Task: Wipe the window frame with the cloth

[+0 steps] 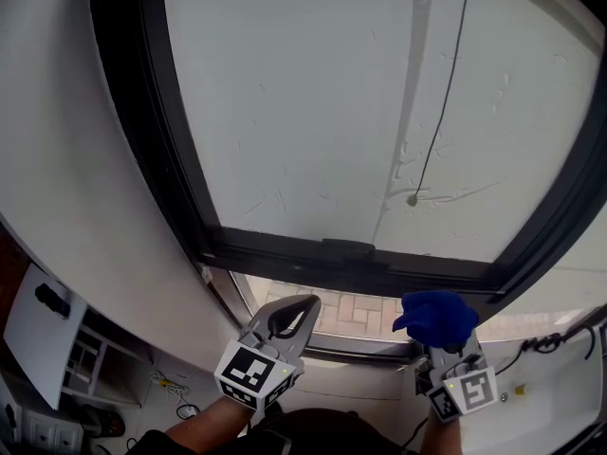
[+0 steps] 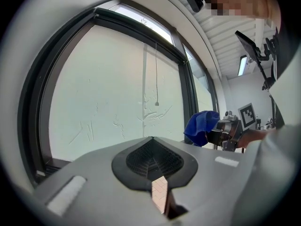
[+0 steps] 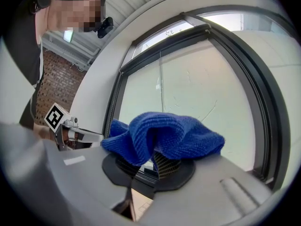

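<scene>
The window's black frame [image 1: 341,254] runs across the middle of the head view, with a pale frosted pane above it. A blue knitted cloth [image 1: 436,313] is bunched at the tips of my right gripper [image 1: 442,337], which is shut on it just below the frame's bottom bar. In the right gripper view the cloth [image 3: 164,133] drapes over both jaws, and the frame [image 3: 268,126] curves behind it. My left gripper [image 1: 302,307] is shut with nothing in it, held below the frame to the left of the cloth. Its pads meet at the tip [image 2: 151,140].
A thin pull cord with a bead [image 1: 413,200] hangs in front of the pane. A white wall [image 1: 76,159] flanks the frame on the left. Brick paving [image 1: 351,316] shows through the lower glass. Cables [image 1: 541,344] lie at the lower right, a white shelf unit [image 1: 43,325] at the lower left.
</scene>
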Available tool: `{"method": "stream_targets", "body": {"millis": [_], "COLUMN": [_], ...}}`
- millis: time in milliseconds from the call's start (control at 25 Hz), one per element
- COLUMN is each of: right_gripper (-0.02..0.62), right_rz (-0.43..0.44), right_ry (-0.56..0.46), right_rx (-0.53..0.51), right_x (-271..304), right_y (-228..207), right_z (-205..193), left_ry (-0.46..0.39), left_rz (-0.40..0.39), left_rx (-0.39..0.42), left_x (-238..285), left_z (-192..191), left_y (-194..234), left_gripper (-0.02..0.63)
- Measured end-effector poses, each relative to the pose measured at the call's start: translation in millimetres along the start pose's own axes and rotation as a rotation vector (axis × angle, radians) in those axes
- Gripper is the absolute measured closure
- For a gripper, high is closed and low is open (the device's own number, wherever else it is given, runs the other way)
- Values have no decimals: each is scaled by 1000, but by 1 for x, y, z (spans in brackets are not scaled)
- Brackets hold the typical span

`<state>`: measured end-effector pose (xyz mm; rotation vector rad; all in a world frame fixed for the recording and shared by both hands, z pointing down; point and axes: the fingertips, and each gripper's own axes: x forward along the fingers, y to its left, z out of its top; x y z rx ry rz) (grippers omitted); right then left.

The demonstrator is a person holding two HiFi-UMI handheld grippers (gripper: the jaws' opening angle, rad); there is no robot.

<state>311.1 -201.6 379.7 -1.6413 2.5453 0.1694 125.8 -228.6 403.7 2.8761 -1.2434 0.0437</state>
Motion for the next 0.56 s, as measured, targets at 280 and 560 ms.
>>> {"method": "stream_targets", "body": {"millis": [280, 560], "right_gripper": [537, 537], "right_rz": [17, 27], "right_ry": [4, 13], "right_rx": [-15, -27], "right_x": [6, 7], "right_y": [4, 5], "right_z": [0, 1], "left_ry": [8, 6], "left_rz": [21, 29], "left_rx": [-4, -11], "left_x": [-2, -5], "left_z": [0, -2], "left_y": [5, 5], "left_gripper": [614, 614]}}
